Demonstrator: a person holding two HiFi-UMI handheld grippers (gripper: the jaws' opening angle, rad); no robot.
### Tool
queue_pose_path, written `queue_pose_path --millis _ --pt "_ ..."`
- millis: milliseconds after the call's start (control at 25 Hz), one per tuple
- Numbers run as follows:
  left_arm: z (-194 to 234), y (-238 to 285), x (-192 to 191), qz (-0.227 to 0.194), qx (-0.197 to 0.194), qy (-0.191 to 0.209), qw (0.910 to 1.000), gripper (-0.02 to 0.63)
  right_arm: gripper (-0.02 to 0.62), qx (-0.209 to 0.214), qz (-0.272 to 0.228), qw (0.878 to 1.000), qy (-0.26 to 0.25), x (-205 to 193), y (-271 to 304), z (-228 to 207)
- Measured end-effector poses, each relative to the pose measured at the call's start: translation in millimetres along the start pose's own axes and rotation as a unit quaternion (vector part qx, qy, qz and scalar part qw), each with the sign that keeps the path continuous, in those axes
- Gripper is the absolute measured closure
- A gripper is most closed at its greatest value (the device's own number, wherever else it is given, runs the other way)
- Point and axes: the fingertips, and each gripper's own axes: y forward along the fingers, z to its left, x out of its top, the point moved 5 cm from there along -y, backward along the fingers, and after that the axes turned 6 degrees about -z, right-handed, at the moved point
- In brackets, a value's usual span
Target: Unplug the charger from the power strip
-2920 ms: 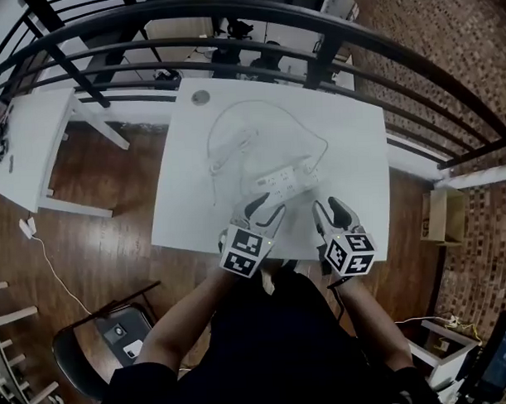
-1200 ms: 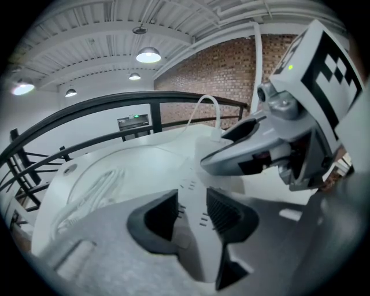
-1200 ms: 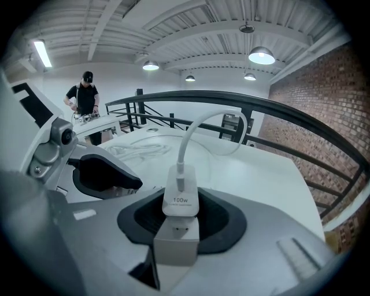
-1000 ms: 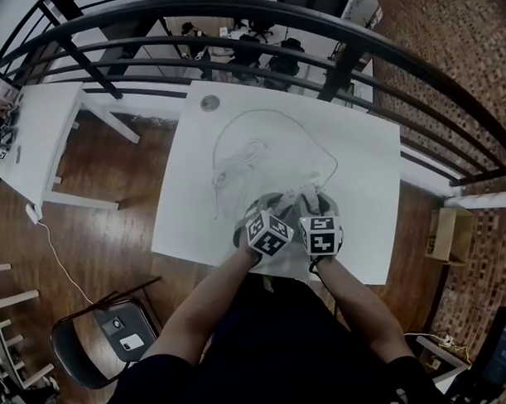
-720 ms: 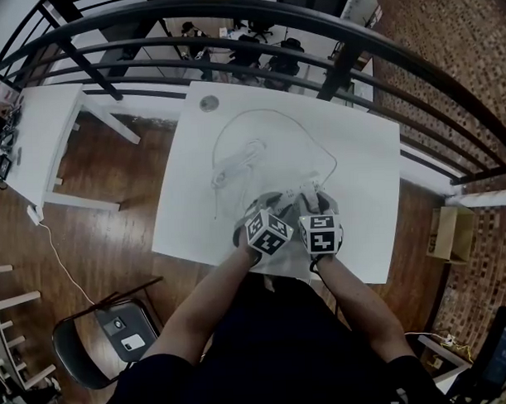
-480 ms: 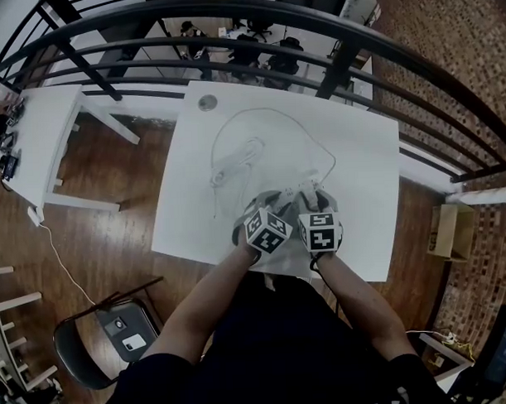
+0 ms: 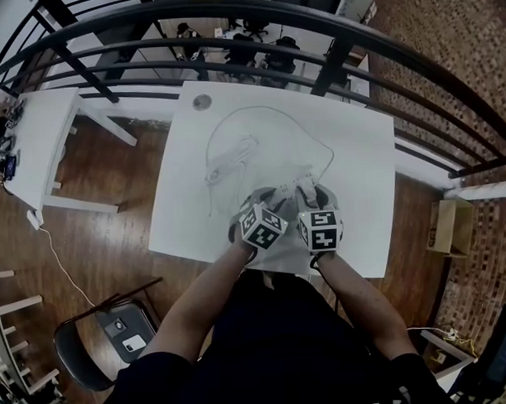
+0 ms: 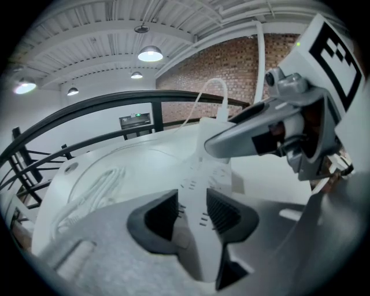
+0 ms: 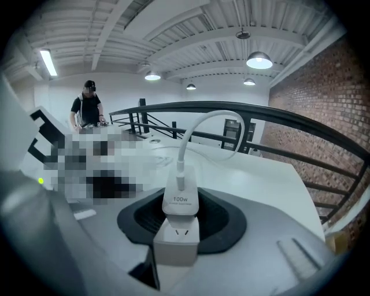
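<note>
A white power strip [image 8: 199, 173] lies on the white table [image 7: 359, 152]; only a short piece [image 7: 287, 190] shows between the hands in the head view. My left gripper [image 8: 192, 214] is shut on the strip, its dark pads pressing both long sides. A white charger [image 9: 180, 199] marked 100W sits against the strip's end [image 9: 176, 237], and my right gripper [image 9: 180, 217] is shut on it. The charger's white cable [image 9: 186, 139] rises and arcs away, looping over the table [image 7: 233, 119] to a coil [image 7: 231, 160]. Both grippers [image 7: 268, 196] [image 7: 312, 193] stand side by side.
A black railing [image 7: 255, 15] curves round the table's far side. A small round disc [image 7: 201, 100] lies at the far left corner. Another white table [image 7: 36, 147] and a chair [image 7: 117, 334] stand to the left, a cardboard box [image 7: 448, 223] to the right. A person [image 9: 87, 107] stands far off.
Since the earliest frame both grippers moved forward from the table's near edge onto the strip and charger. Over the last second they have stayed put.
</note>
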Motion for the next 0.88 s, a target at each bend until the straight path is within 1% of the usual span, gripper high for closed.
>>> queue_pose_path --millis 120,200,320,400,480,560,640,760,880 --pt "3 -2 -1 0.005 -0.002 -0.014 0.9999 0.449 0.454 0.007 -0.008 0.998 0.056 3 -9 -11" --pt "5 -7 0 0.002 0.005 -0.039 0.9992 0.449 0.454 0.021 -0.016 0.994 0.104 3 -16 -20" --pt "8 -22 9 -0.026 0.016 -0.084 0.9960 0.449 0.454 0.037 -0.028 0.985 0.164 4 -29 -34" --pt "8 -34 16 -0.045 0.021 -0.114 0.9923 0.449 0.454 0.046 -0.034 0.978 0.199 3 -38 -44" --pt "5 -46 22 -0.064 0.025 -0.135 0.9885 0.449 0.454 0.056 -0.037 0.970 0.233 -2 -46 -54" --pt "0 -59 27 -0.079 0.029 -0.144 0.9860 0.449 0.454 0.063 -0.040 0.961 0.267 -8 -53 -64" --pt "-6 -69 31 -0.090 0.030 -0.150 0.9841 0.454 0.454 0.070 -0.047 0.948 0.306 -14 -58 -74" --pt "-16 -83 31 -0.098 0.027 -0.159 0.9820 0.459 0.454 0.087 -0.055 0.925 0.366 -25 -61 -83" --pt "-26 -93 29 -0.097 0.027 -0.171 0.9800 0.460 0.454 0.105 -0.048 0.903 0.414 -42 -60 -86"
